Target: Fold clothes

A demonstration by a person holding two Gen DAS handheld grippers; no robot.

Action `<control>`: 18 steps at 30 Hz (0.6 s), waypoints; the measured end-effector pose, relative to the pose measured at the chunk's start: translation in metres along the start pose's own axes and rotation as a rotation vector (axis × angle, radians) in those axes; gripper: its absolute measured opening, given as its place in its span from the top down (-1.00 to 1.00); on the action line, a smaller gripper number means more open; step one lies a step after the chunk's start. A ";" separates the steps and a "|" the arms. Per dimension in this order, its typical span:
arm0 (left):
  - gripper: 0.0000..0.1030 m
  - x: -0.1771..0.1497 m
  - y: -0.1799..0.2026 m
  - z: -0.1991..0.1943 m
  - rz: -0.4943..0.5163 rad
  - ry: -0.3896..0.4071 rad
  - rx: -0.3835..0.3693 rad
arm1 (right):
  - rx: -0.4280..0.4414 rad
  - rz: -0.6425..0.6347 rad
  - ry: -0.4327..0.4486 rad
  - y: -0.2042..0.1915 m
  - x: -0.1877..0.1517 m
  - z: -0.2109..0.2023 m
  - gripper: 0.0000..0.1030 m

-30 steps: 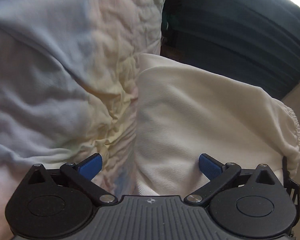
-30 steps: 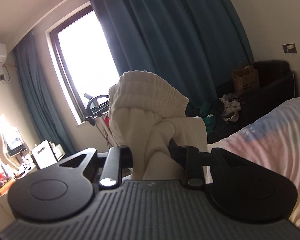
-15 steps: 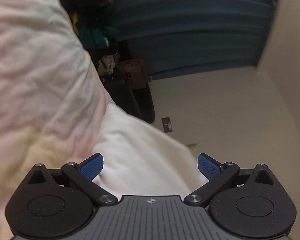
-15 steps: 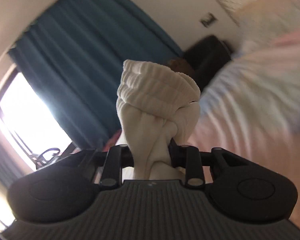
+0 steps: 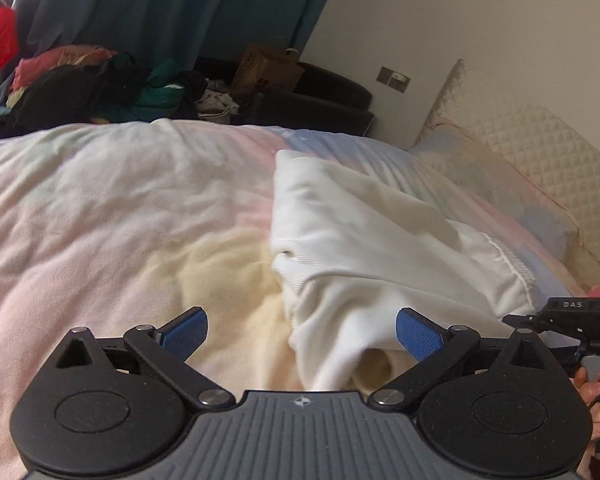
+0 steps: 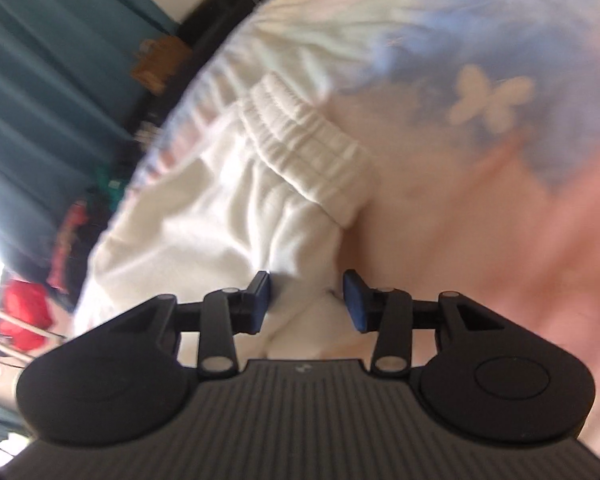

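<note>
Between open right hand-held gripper (image 6: 307, 300) pads, white garment (image 6: 204, 216)

Black left gripper (image 5: 301, 332), blue-padded jaws, ribbed grey body, silver screws

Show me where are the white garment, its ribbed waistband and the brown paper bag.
white garment (image 5: 360, 240): left wrist view, flat upper panel.
ribbed waistband (image 6: 304, 136): right wrist view, middle of gathered band.
brown paper bag (image 5: 266, 70): left wrist view, front face.

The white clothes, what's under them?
The white ribbed-waistband garment lies on a pastel pink, yellow and blue bedspread. Whatever sits beneath its folds is covered, so I can't tell.
</note>
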State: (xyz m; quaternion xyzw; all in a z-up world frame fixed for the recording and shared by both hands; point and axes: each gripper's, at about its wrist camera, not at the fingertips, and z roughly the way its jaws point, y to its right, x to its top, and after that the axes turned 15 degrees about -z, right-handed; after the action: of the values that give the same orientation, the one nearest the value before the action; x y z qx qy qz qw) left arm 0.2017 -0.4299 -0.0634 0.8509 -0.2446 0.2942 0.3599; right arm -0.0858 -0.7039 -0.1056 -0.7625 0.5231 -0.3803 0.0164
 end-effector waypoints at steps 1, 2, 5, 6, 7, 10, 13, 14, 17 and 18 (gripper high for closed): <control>-0.98 0.001 0.012 -0.010 0.025 0.005 0.010 | -0.013 -0.015 -0.022 -0.005 -0.001 -0.011 0.15; -0.98 0.002 0.025 -0.022 0.050 0.007 0.034 | -0.023 -0.032 -0.039 -0.011 -0.002 -0.023 0.15; -0.98 0.004 0.061 -0.060 0.123 0.036 0.086 | 0.012 -0.137 -0.010 -0.028 -0.005 -0.076 0.15; -0.99 0.003 0.072 -0.075 0.142 0.052 0.089 | 0.029 -0.176 0.009 -0.034 -0.005 -0.094 0.15; -0.99 0.001 0.081 -0.092 0.153 0.066 0.088 | 0.051 -0.212 0.031 -0.038 -0.006 -0.110 0.15; -0.99 -0.007 0.107 -0.141 0.176 0.107 0.082 | 0.114 -0.320 0.091 -0.056 -0.008 -0.159 -0.35; -0.99 -0.019 0.132 -0.193 0.218 0.144 0.084 | 0.090 -0.424 0.195 -0.073 -0.019 -0.214 -1.00; -0.99 -0.024 0.140 -0.211 0.245 0.155 0.090 | 0.092 -0.449 0.231 -0.076 -0.026 -0.231 -1.00; -0.99 -0.038 0.158 -0.260 0.301 0.183 0.090 | 0.108 -0.525 0.310 -0.085 -0.044 -0.281 -1.00; -0.99 -0.043 0.163 -0.276 0.310 0.195 0.089 | 0.116 -0.544 0.332 -0.087 -0.051 -0.296 -1.00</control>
State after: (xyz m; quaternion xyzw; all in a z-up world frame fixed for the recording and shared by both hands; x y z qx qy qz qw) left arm -0.0206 -0.3136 0.1407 0.7857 -0.3233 0.4377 0.2941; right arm -0.2027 -0.5128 0.1121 -0.7999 0.2731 -0.5188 -0.1280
